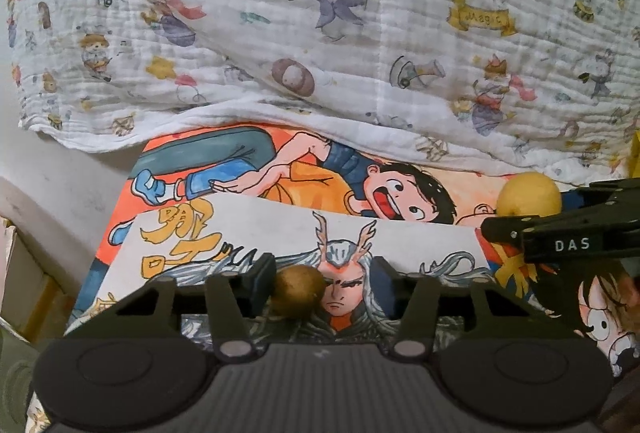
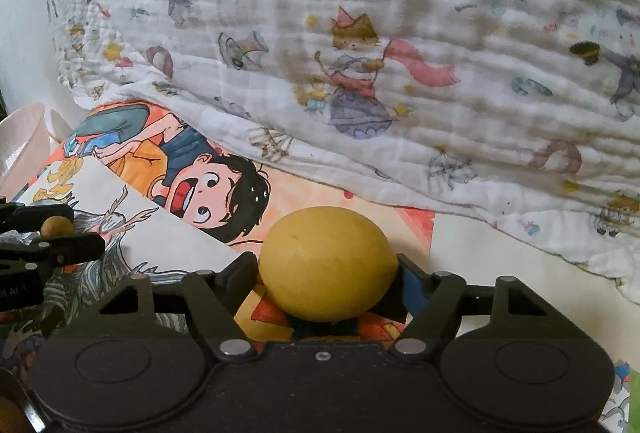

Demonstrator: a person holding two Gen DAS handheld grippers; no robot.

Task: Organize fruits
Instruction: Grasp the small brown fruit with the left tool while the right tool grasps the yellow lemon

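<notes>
A small round brown fruit lies on a cartoon drawing, between the fingers of my left gripper. The left finger touches it; the right finger stands well apart, so the jaws are open. The fruit also shows in the right wrist view, with the left gripper around it. A large yellow lemon-like fruit sits between the fingers of my right gripper, which is shut on it. The same fruit shows in the left wrist view beyond the right gripper's finger.
Cartoon drawings cover the surface. A white blanket printed with animals bulges across the back and overhangs the drawings. A pale pink container stands at far left. A cardboard edge lies at the left.
</notes>
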